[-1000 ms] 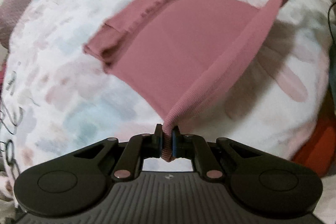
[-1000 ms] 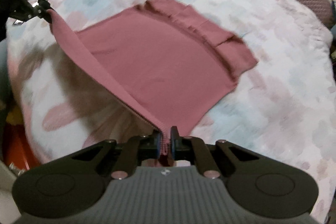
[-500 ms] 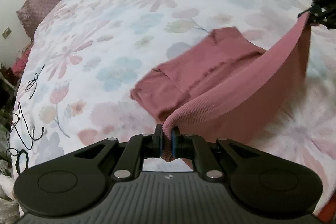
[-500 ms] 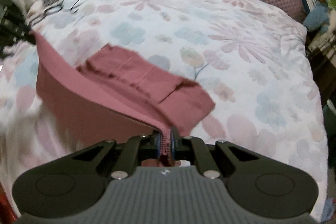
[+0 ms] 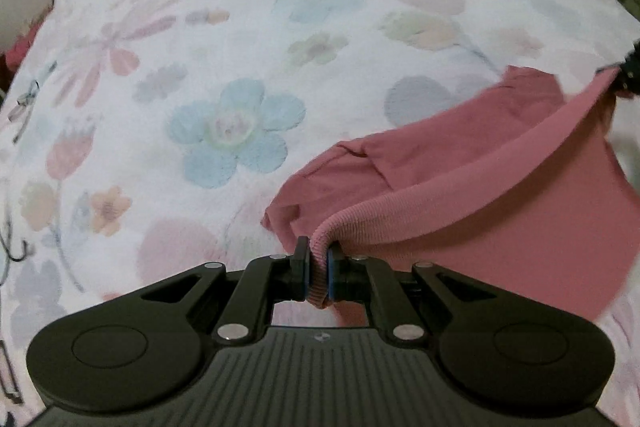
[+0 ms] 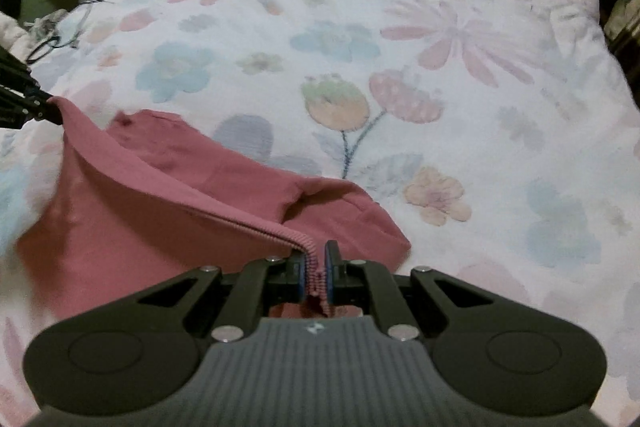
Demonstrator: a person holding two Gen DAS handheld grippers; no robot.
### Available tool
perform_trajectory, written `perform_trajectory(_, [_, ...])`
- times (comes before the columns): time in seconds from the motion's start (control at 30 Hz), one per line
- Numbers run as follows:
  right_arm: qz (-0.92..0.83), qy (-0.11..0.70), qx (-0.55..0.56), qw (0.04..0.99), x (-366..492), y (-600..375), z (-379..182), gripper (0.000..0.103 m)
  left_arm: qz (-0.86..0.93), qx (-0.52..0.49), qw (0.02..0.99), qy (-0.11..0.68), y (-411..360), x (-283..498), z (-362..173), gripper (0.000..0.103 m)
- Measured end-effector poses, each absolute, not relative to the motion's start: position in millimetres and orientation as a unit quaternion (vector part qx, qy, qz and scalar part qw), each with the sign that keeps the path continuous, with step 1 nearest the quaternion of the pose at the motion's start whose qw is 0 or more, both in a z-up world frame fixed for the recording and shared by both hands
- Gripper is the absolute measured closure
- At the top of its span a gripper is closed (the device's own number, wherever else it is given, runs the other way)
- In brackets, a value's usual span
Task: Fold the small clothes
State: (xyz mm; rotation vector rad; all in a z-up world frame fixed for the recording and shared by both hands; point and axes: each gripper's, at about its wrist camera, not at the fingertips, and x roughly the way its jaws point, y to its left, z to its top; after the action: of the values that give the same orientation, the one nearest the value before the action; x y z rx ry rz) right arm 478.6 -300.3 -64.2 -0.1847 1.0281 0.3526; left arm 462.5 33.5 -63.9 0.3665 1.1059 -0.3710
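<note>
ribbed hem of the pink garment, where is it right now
The ribbed hem is stretched between the two grippers, pinched at one end by the left gripper and at the other by the right gripper, above the floral bedspread.

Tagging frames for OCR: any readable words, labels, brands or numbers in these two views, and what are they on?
No readable text in either view.
Left tool: only a small pale mark on its ribbed body, too small to read.
Right tool: the same kind of small mark, unreadable.
Pink garment: no tag or print visible.
Floral bedspread: flower pattern only, no lettering.
</note>
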Motion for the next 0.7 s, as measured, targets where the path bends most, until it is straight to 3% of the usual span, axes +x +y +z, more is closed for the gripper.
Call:
perform_trajectory(0.4, [0.148,0.515,-0.044,0.843,539,-310,-148,0.098,-0.162,0.074,0.817,0.548,47,518,-125,0.091])
perform_trajectory(0.53, [0.124,0.499,-0.030,0.857,542,-316,-151,0.086,-0.153,0.043,0.828,0.538,56,522,-124,0.075])
perform_trajectory(0.63, [0.102,0.488,-0.018,0.867,541,-323,-145,0.085,-0.136,0.028,0.844,0.518,63,521,-113,0.070])
perform_trajectory(0.7, [0.095,0.482,-0.010,0.871,540,-328,-138,0.085,-0.127,0.006,0.857,0.499,72,521,-101,0.057])
